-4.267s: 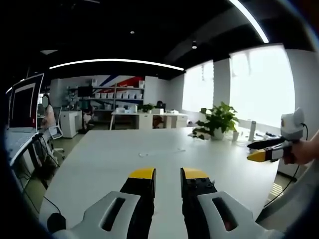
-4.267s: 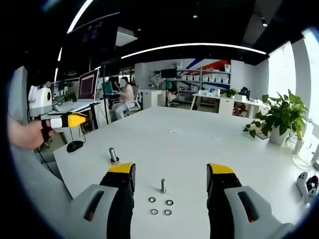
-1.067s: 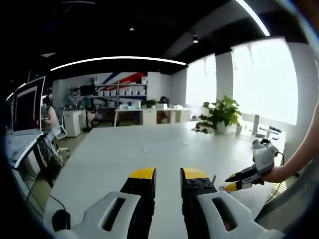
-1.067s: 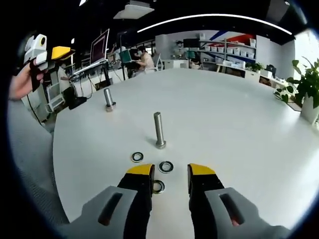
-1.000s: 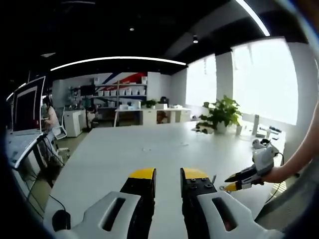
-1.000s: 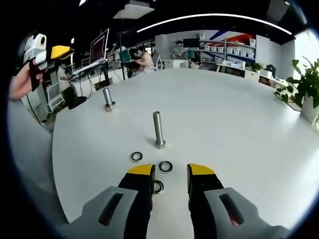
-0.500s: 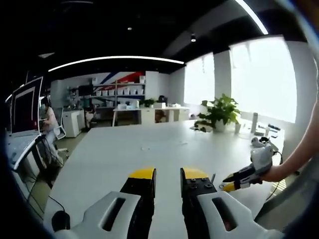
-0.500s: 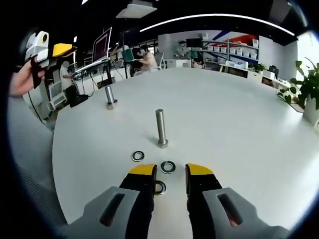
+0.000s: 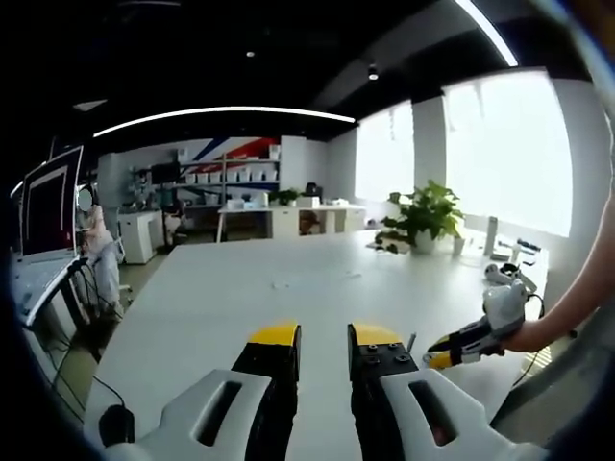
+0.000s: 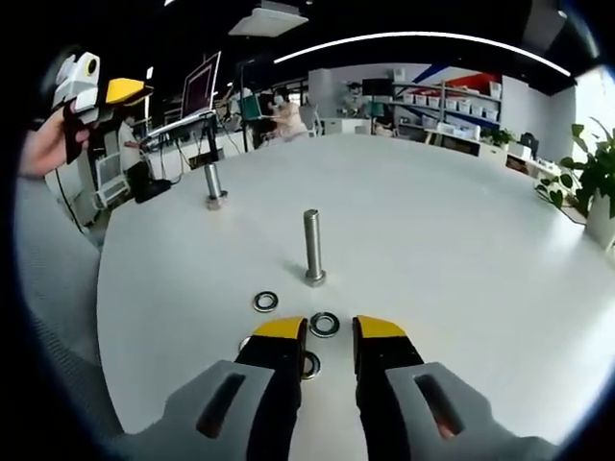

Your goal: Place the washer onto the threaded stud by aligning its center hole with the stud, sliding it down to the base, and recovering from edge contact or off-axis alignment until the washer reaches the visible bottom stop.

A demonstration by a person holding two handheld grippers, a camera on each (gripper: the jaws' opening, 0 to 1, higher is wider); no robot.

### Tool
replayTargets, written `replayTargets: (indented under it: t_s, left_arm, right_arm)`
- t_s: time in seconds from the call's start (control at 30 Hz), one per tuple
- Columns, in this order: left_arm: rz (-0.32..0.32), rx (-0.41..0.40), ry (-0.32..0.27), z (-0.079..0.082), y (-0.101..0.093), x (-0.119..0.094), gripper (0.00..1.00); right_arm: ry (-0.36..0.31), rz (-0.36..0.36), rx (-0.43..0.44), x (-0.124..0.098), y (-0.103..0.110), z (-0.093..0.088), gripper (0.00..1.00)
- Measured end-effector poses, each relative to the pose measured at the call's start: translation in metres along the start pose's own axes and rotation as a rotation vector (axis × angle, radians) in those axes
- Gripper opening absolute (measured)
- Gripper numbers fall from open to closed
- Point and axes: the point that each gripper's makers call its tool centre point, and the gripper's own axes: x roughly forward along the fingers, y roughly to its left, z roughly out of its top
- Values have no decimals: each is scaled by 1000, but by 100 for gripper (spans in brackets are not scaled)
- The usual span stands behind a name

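The right gripper hangs low over the near edge of the white bench, its yellow-tipped fingers narrowed around a washer lying flat on the surface; whether they touch it cannot be told. Two more washers lie just beyond the tips, and past them the threaded stud stands upright. A second stud stands toward the far left edge. The left gripper is held level above the bench, fingers nearly together, grasping nothing, in an open office with a potted plant.
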Motion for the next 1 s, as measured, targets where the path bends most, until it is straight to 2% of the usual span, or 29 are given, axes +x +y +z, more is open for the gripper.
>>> replayTargets:
  t_s: [0.5,1.0]
  left_arm:
    - [0,3,11,-3,0,0,17]
    - [0,6,14,-3,0,0,16]
  right_arm:
    - [-36,7,-9,1,4,1,16]
    - [-21,8,-4,1,3,1,15]
